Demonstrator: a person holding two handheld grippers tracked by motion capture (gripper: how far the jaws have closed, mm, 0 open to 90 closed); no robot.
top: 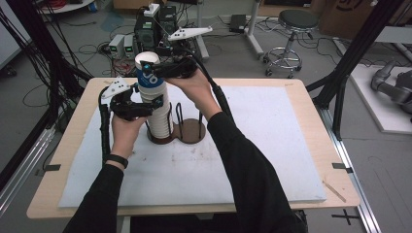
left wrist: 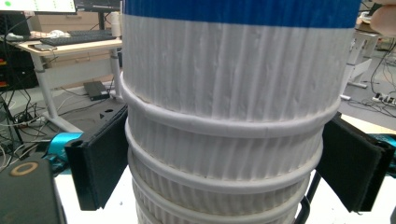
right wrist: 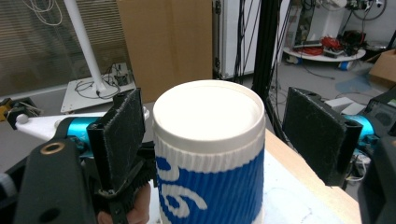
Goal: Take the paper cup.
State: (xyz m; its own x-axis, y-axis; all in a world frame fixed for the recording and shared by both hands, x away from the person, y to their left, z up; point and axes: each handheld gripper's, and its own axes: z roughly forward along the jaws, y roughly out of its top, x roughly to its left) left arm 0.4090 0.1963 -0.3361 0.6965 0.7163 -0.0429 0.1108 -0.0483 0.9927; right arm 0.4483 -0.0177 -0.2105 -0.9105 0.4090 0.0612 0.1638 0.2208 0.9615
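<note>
A tall stack of white ribbed paper cups point(top: 159, 116) stands upright in the left ring of a brown two-ring holder point(top: 192, 132). The topmost cup point(top: 147, 73) has a blue printed band and sits upside down. My left gripper point(top: 154, 103) is shut on the stack's middle; in the left gripper view both pads point(left wrist: 100, 170) press against the cup rims point(left wrist: 224, 126). My right gripper point(top: 156, 69) is at the top cup point(right wrist: 210, 121), open, its left pad point(right wrist: 122, 135) close beside the cup wall and its right pad standing clear of it.
The holder stands on a white mat point(top: 272, 145) covering a wooden table point(top: 316, 204). The holder's right ring has thin wire loops point(top: 180, 114). Behind the table are electronics boxes point(top: 155, 26), cables and a stool point(top: 296, 22). Black frame posts point(top: 350, 63) rise at the right.
</note>
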